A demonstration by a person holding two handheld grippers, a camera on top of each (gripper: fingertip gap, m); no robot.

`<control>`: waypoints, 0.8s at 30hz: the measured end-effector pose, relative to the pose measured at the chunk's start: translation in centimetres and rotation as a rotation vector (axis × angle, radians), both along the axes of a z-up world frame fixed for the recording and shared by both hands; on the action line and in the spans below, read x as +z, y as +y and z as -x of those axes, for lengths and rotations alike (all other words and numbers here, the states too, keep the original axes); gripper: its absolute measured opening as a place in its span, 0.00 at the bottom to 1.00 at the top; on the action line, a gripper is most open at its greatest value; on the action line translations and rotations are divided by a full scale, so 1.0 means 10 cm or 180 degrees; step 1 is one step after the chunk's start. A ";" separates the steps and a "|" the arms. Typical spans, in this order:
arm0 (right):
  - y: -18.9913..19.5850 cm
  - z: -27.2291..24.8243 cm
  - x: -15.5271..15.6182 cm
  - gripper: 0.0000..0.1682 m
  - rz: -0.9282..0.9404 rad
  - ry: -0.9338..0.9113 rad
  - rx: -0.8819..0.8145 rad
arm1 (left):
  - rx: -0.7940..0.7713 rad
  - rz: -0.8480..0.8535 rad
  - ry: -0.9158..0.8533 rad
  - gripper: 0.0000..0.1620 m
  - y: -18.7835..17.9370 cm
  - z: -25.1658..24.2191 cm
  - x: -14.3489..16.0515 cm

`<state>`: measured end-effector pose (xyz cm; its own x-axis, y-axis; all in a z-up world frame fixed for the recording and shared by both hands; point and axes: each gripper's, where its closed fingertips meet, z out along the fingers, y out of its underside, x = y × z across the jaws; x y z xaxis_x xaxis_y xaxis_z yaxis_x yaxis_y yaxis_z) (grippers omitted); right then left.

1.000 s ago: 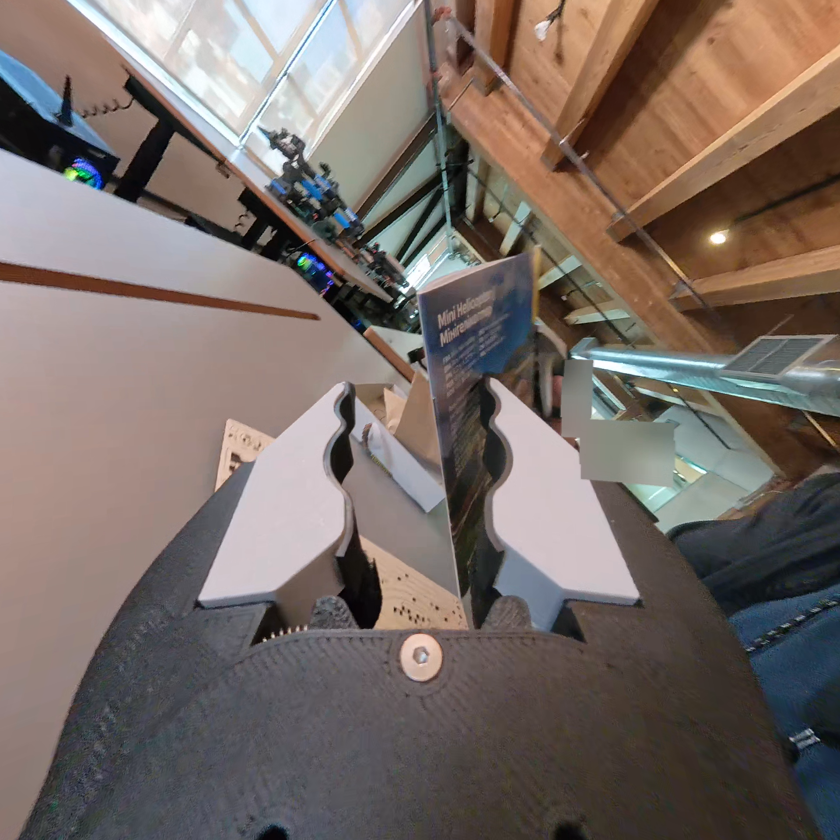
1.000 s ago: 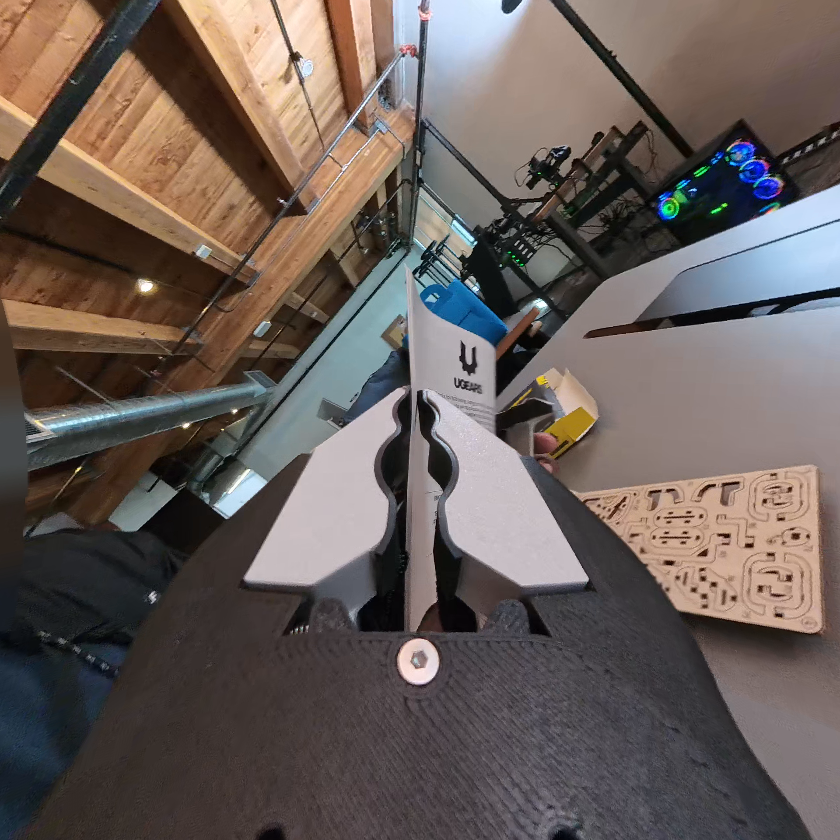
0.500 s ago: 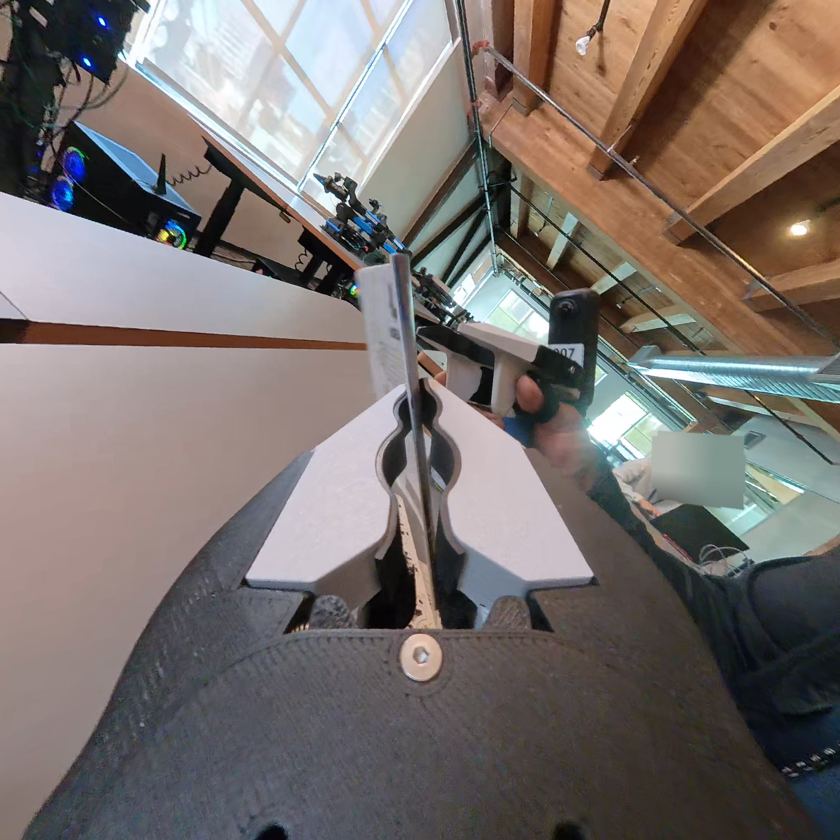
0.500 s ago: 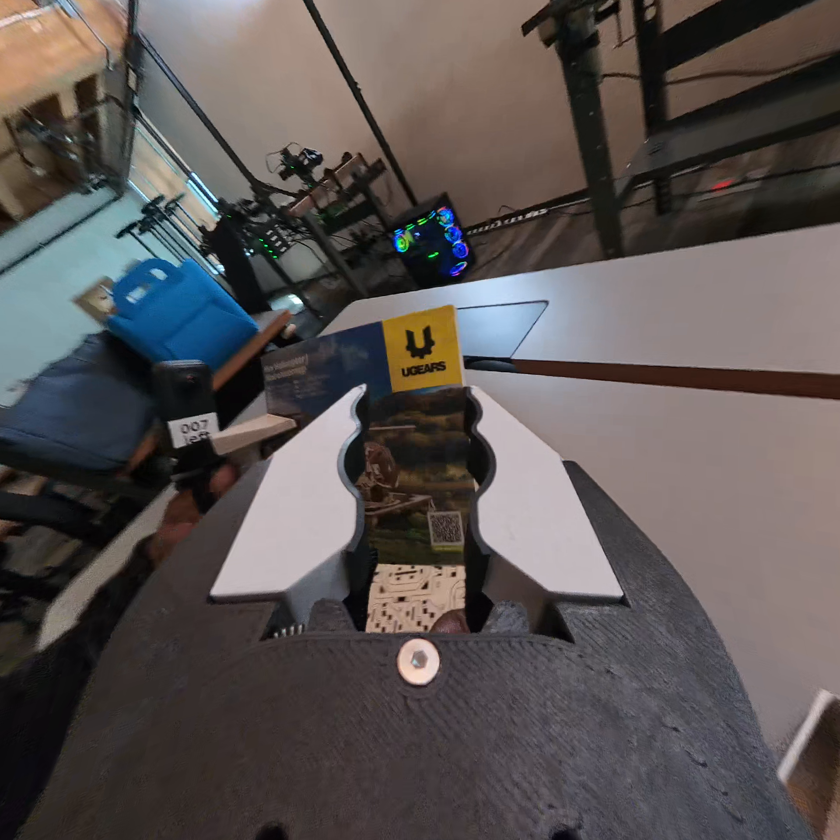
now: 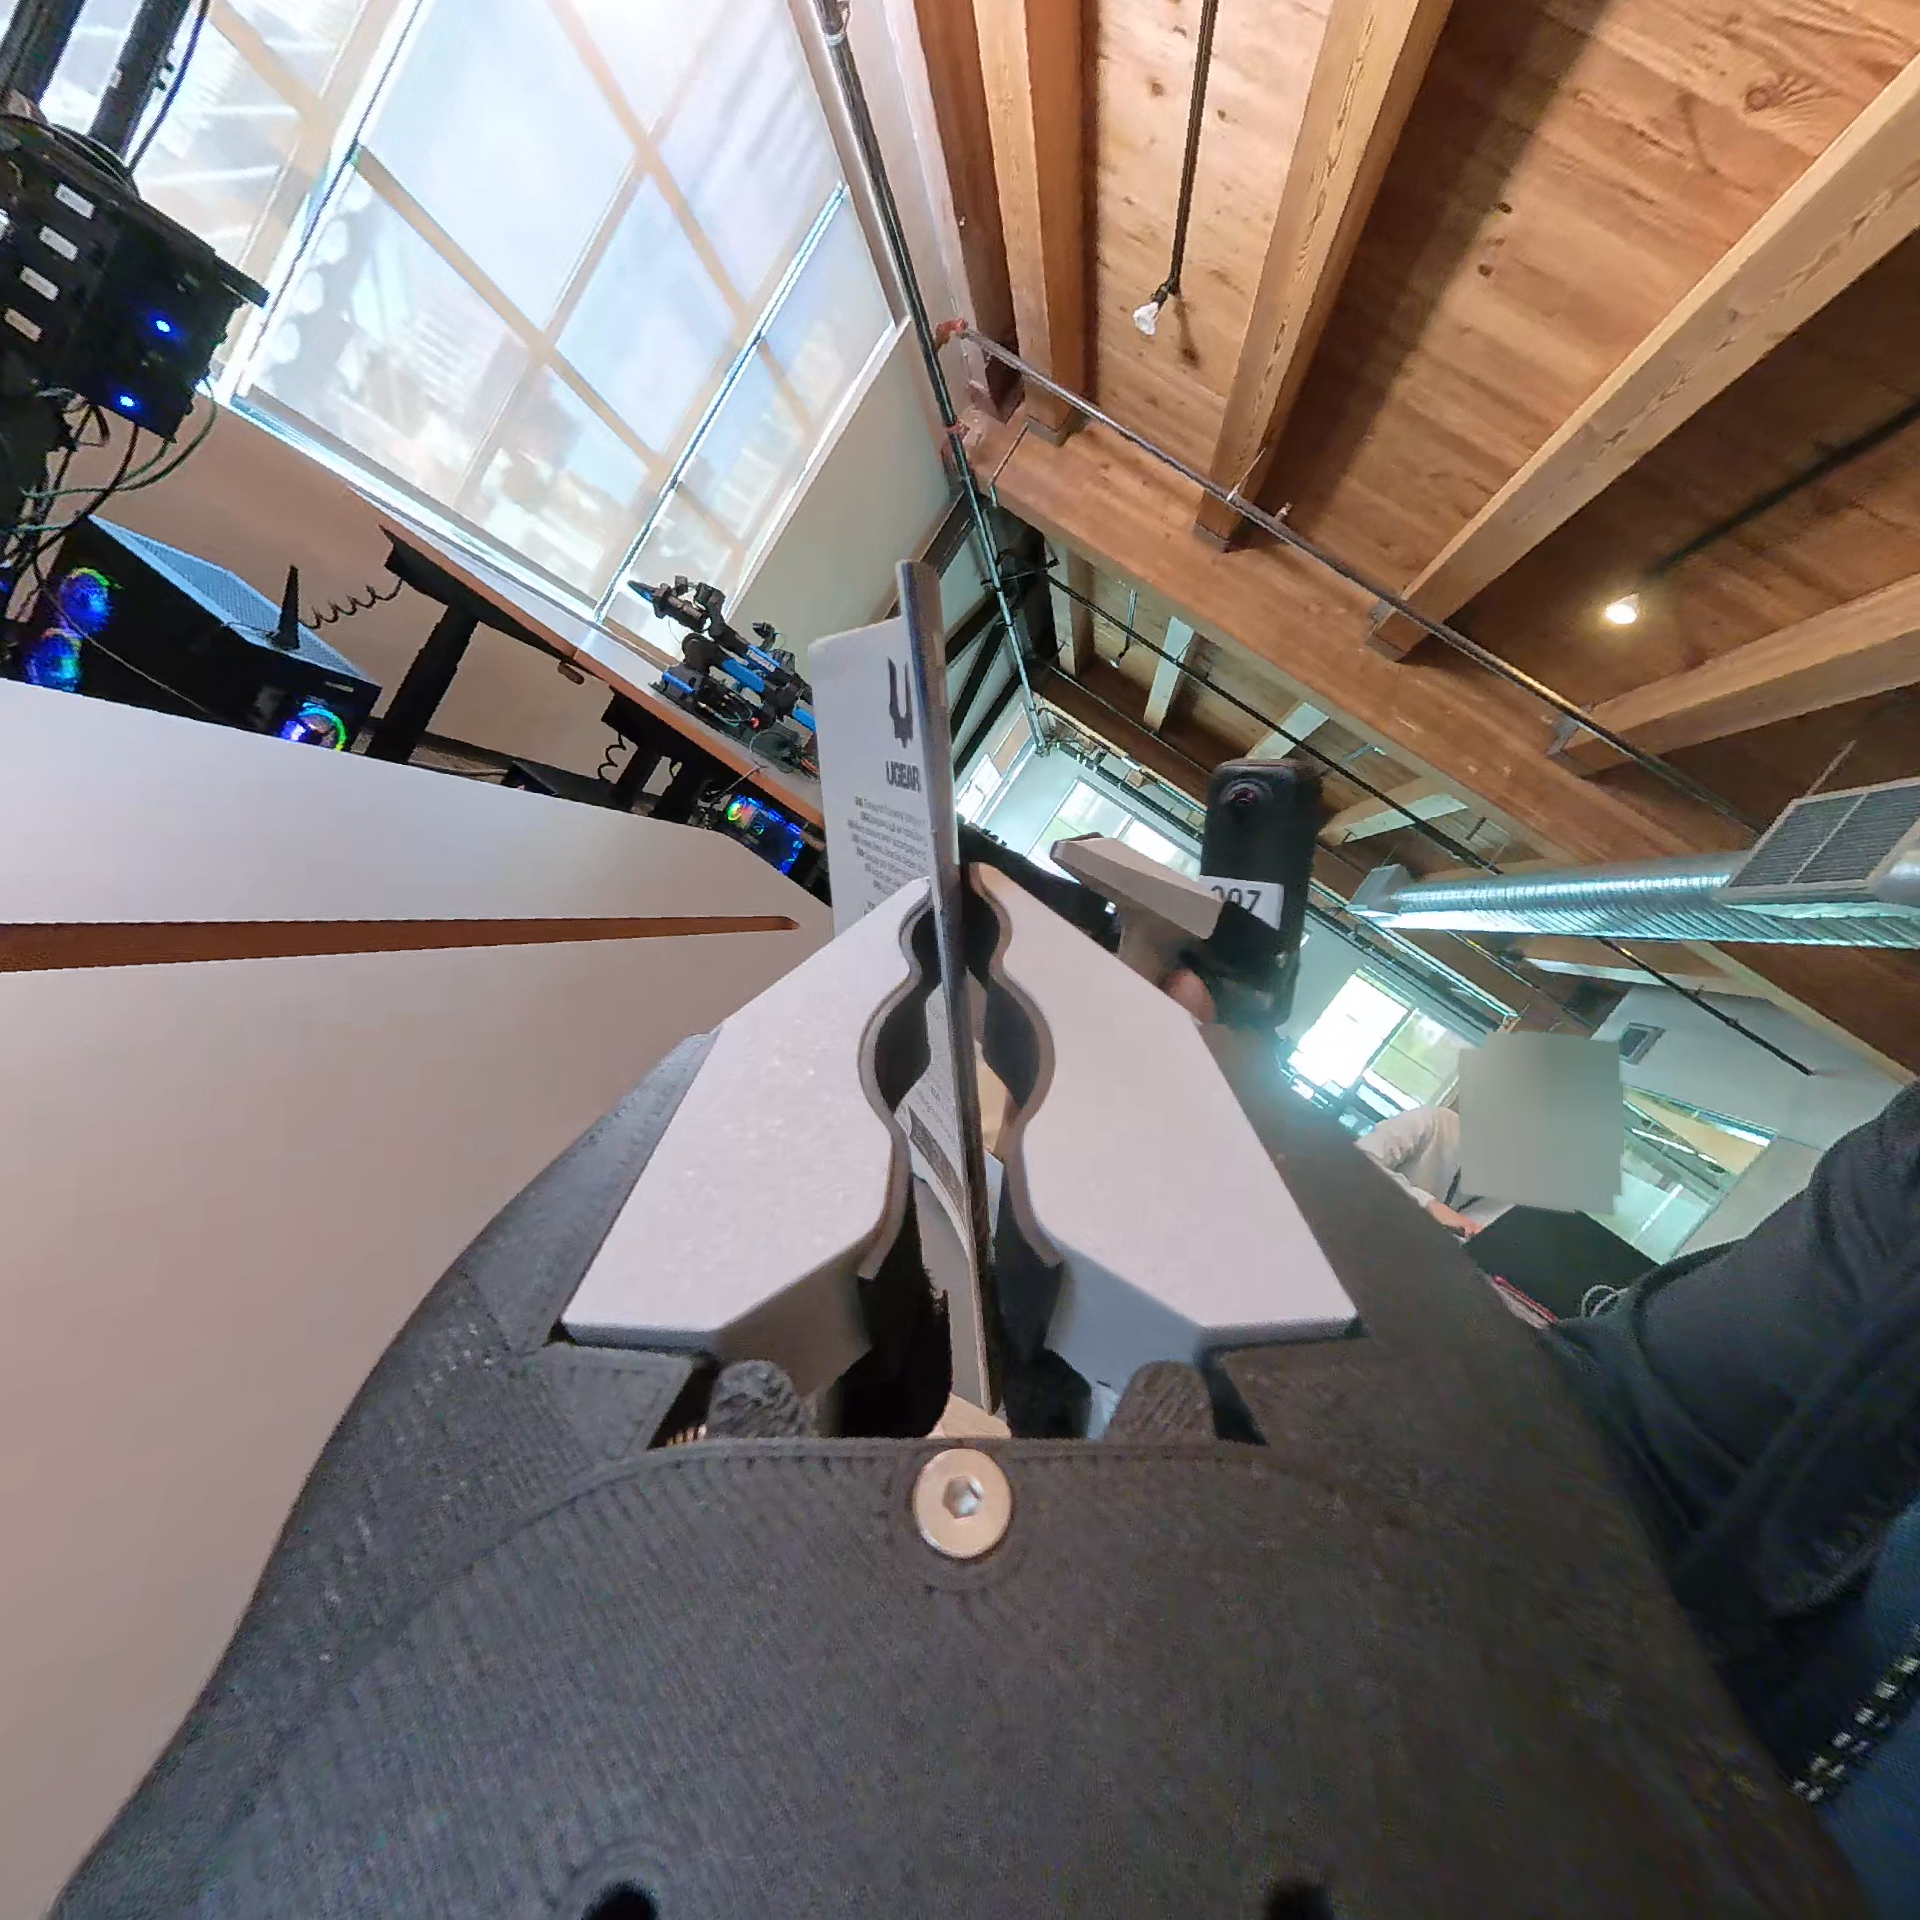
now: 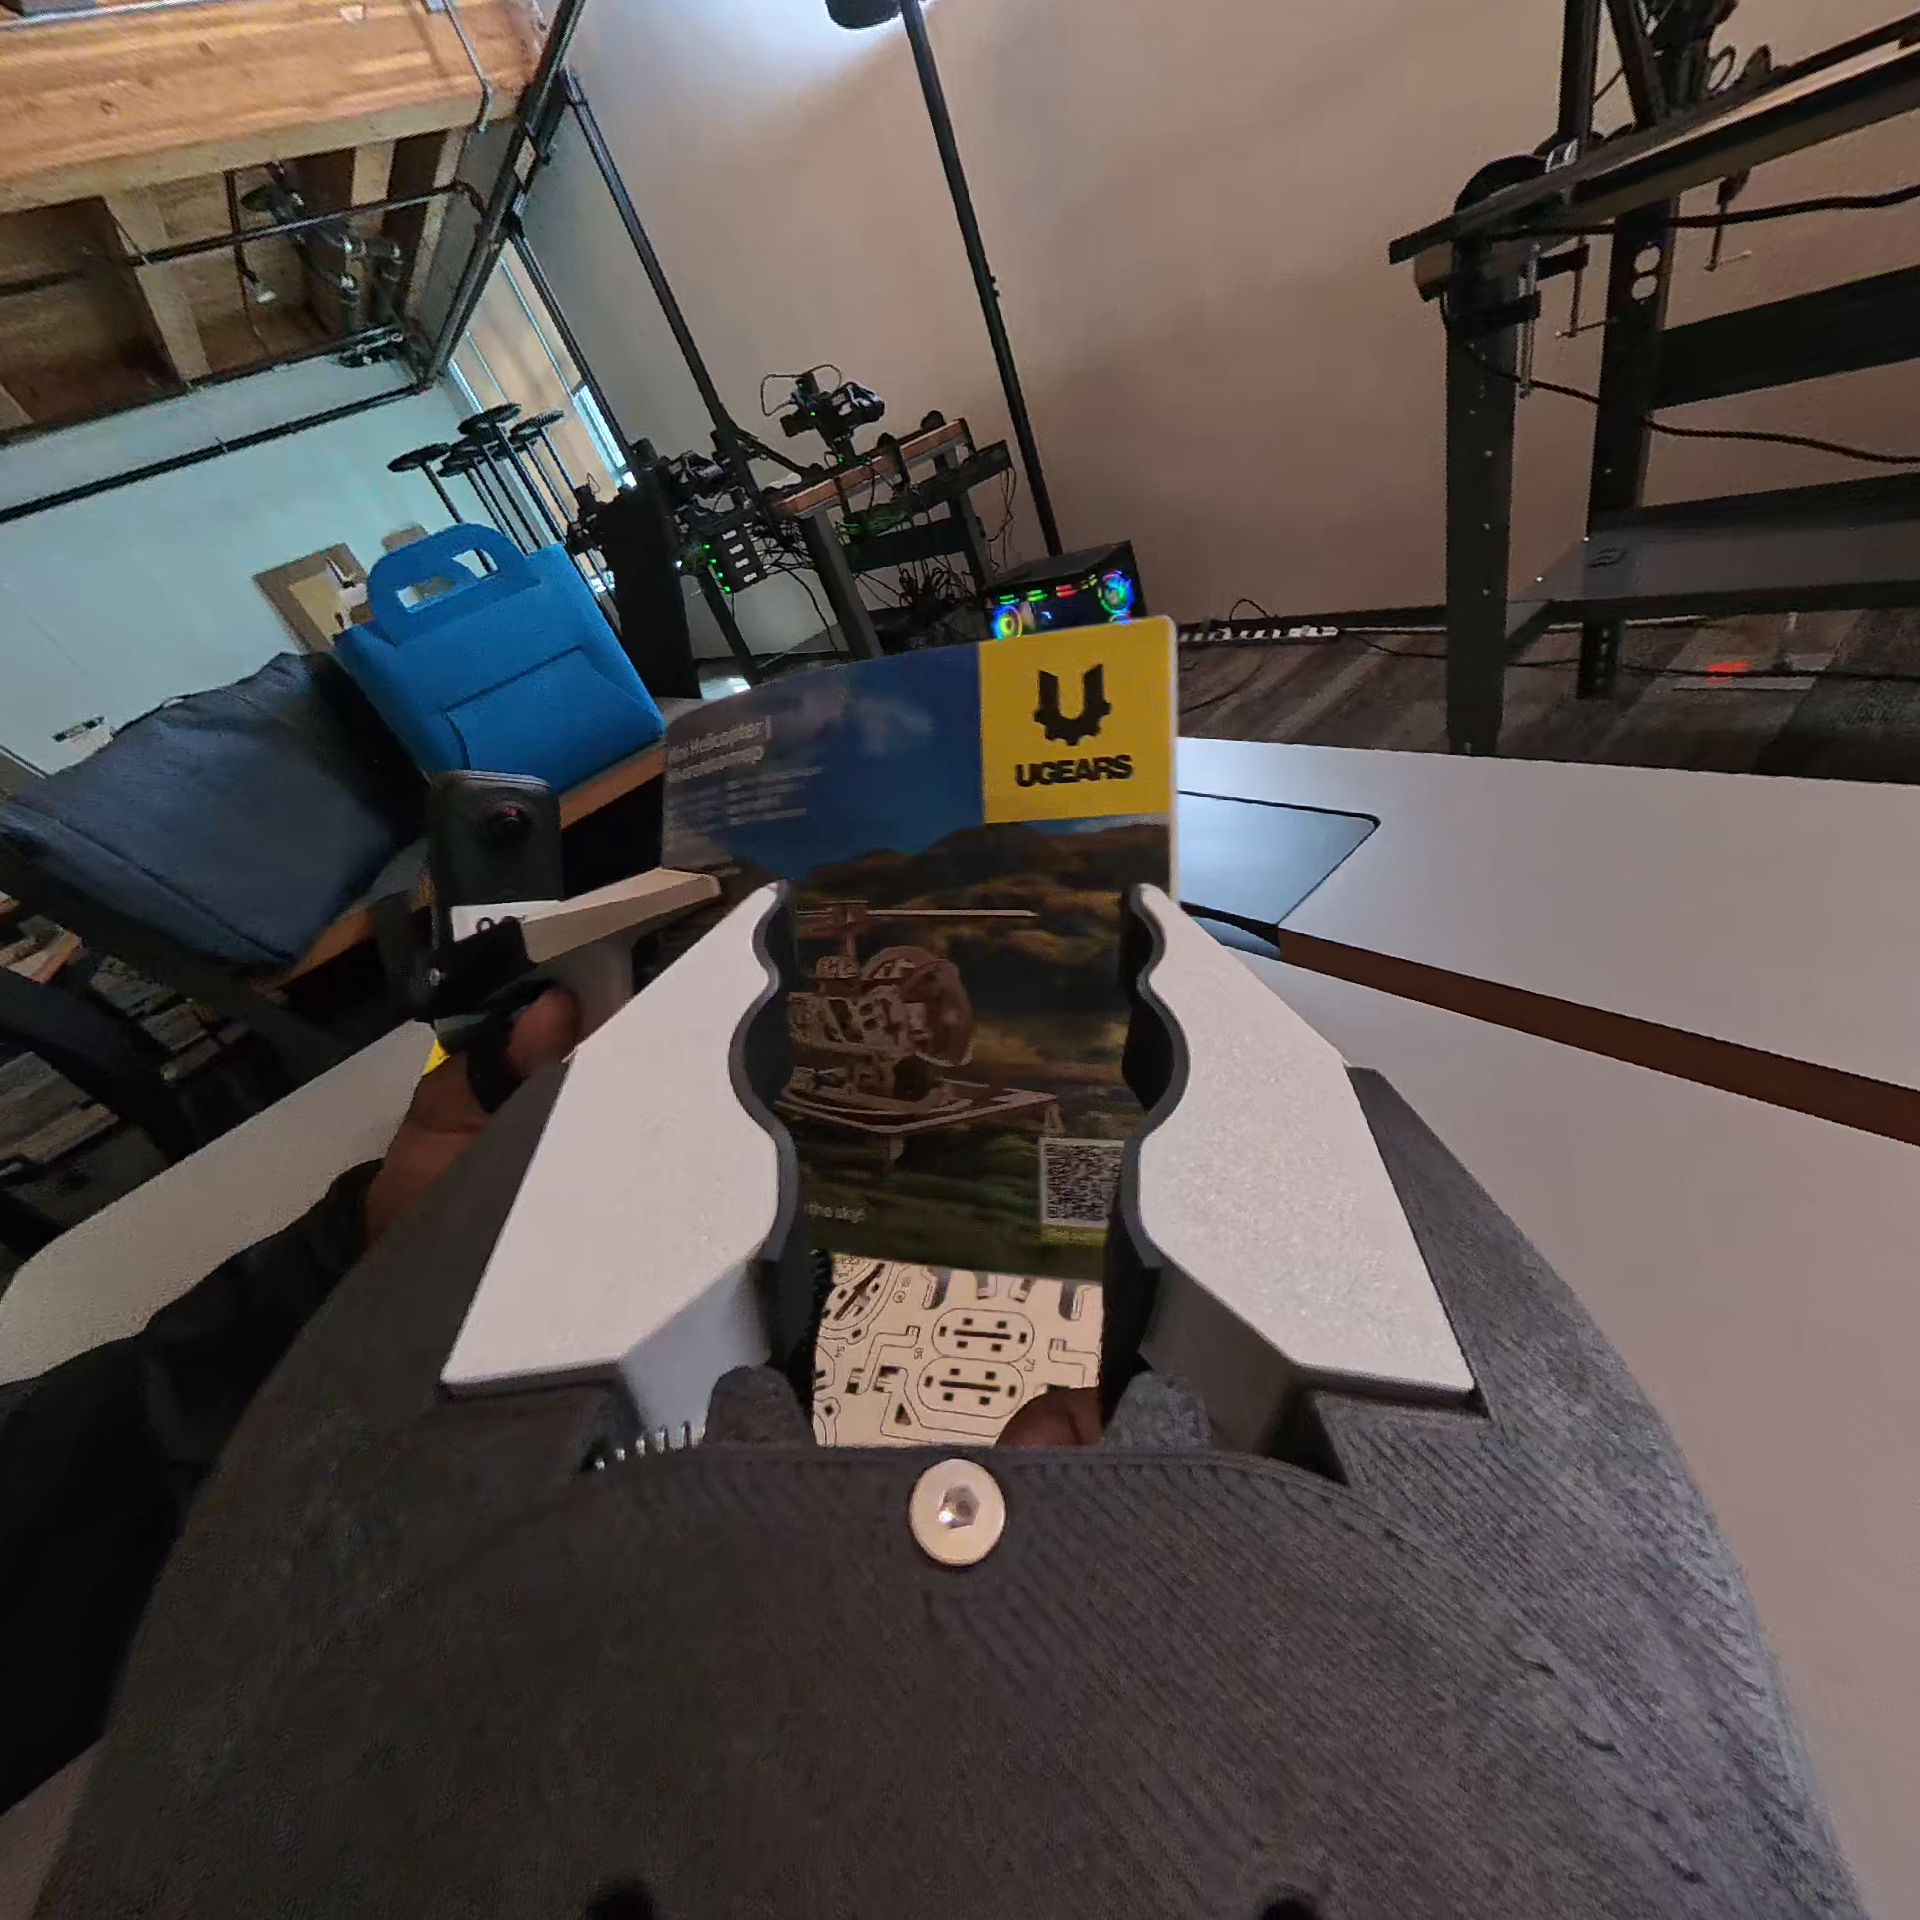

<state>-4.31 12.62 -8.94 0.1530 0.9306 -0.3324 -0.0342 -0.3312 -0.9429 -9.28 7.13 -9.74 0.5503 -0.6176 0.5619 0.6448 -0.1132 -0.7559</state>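
Observation:
My left gripper (image 5: 951, 894) is shut on a thin printed card (image 5: 878, 769), which I see edge-on, standing up from between the fingers with its white back to the left. My right gripper (image 6: 956, 914) is open, its fingers wide apart. Beyond them the same card (image 6: 966, 935) faces me, blue and yellow on top with a picture below. The left gripper (image 6: 582, 925) shows at the card's left edge, in a gloved hand. The right gripper (image 5: 1143, 894) shows just right of the card in the left wrist view. A pale laser-cut wooden sheet (image 6: 956, 1351) shows low between the right fingers.
A white table (image 6: 1610, 1195) with a brown seam lies below both grippers and also shows in the left wrist view (image 5: 260, 1091). A blue bag (image 6: 488, 655) sits on a dark seat at the left. Desks with lit computers stand behind. A seated person (image 5: 1455, 1153) is at the right.
A second ago the right gripper was shut on the card and the left was open beside it. The left has since shut on the card, and the right has let go and turned to face it.

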 end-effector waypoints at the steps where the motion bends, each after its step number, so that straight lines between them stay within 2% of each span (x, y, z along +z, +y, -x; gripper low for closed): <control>1: -0.02 0.01 0.02 0.37 -0.0050 -0.0006 -0.0004 | 0.0013 -0.0005 0.0013 0.01 0.01 0.00 0.00; 5: -0.06 0.03 0.03 0.36 -0.0224 -0.0067 -0.0058 | 0.0016 -0.0081 0.0039 0.01 -0.01 -0.03 0.03; 11: 0.00 0.01 0.00 0.38 -0.0053 -0.0033 -0.0117 | 0.0003 -0.0187 0.0048 0.01 -0.05 -0.05 0.09; 24: 0.00 -0.02 0.08 0.38 -0.0067 0.0080 -0.0161 | -0.0001 -0.0271 0.0004 0.01 -0.07 -0.02 0.14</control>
